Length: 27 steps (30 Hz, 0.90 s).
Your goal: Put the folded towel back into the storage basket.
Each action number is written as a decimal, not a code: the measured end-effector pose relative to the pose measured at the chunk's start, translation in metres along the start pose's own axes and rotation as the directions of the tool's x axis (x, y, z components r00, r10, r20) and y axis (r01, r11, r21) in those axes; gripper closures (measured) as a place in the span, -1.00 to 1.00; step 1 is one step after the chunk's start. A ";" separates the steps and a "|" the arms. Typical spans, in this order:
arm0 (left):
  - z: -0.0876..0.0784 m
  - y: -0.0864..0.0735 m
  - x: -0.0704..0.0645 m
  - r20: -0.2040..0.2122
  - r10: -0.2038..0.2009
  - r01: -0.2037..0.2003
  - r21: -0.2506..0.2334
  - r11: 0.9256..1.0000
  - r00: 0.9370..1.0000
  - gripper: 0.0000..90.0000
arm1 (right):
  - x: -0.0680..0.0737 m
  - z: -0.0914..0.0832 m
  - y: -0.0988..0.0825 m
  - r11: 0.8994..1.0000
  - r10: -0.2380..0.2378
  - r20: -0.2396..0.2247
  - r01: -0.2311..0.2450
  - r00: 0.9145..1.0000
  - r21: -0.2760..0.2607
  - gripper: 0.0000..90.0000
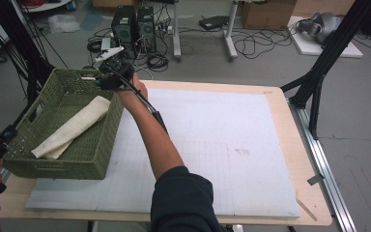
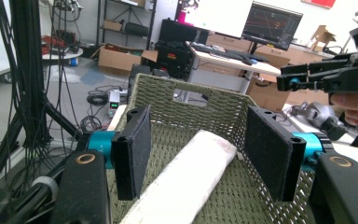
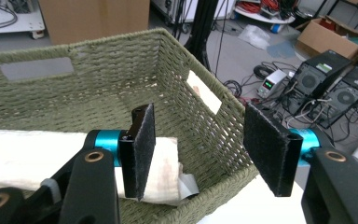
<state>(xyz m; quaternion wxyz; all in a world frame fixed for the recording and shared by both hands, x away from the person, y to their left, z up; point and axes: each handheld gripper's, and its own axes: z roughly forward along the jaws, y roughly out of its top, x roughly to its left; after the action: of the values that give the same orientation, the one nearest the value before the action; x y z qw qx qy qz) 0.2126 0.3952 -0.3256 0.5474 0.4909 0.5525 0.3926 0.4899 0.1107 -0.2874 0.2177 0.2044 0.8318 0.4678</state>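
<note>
— Right, where's the rolled cream cloth [image 1: 72,126]?

— Lying aslant inside the green woven basket [image 1: 91,157], which sits at the tabletop's [image 1: 275,104] left edge on the white gridded mat [image 1: 222,145].

— And the left gripper [image 2: 209,154]?

— At the basket's near-left corner, jaws spread apart — the cloth lies beyond them, untouched.

— The right gripper [image 3: 209,151]?

— Over the basket's far-right corner, jaws likewise standing apart, pinching nothing; the roll's end shows just behind its left pad [image 3: 142,149].

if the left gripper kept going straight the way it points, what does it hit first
Most likely the rolled cloth lying in the basket: it runs up between the open pads of the left gripper. Depth is hard to judge; beyond the cloth stands the basket's far wall.
</note>
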 end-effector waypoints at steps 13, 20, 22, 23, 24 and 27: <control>0.006 -0.001 -0.011 0.064 0.011 -0.011 0.006 1.000 0.998 -0.30 | -0.007 -0.027 -0.017 1.000 0.011 -0.020 -0.011 1.000 0.000 -0.40; 0.013 -0.002 -0.022 0.099 0.021 -0.023 0.018 1.000 0.995 -0.50 | -0.014 -0.051 -0.027 0.999 0.029 -0.006 -0.030 1.000 -0.011 -0.44; 0.015 -0.002 -0.024 0.109 0.017 -0.018 0.015 1.000 0.994 -0.50 | -0.016 -0.059 -0.032 0.999 0.031 -0.003 -0.031 1.000 -0.013 -0.44; 0.015 -0.002 -0.025 0.115 0.017 -0.019 0.016 1.000 0.993 -0.50 | -0.017 -0.063 -0.034 0.999 0.030 -0.001 -0.030 1.000 -0.012 -0.44; 0.016 -0.002 -0.026 0.117 0.018 -0.020 0.018 1.000 0.993 -0.50 | -0.018 -0.068 -0.036 1.000 0.028 0.002 -0.028 1.000 -0.015 -0.44; 0.020 -0.002 -0.031 0.133 0.021 -0.025 0.030 0.999 0.991 -0.50 | -0.022 -0.083 -0.043 0.999 0.028 0.011 -0.028 1.000 -0.021 -0.44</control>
<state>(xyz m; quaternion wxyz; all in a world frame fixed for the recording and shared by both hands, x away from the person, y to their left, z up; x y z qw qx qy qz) 0.2294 0.3623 -0.3226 0.5705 0.5307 0.5155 0.3567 0.4559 0.0210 -0.2817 0.2180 0.2165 0.8227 0.4782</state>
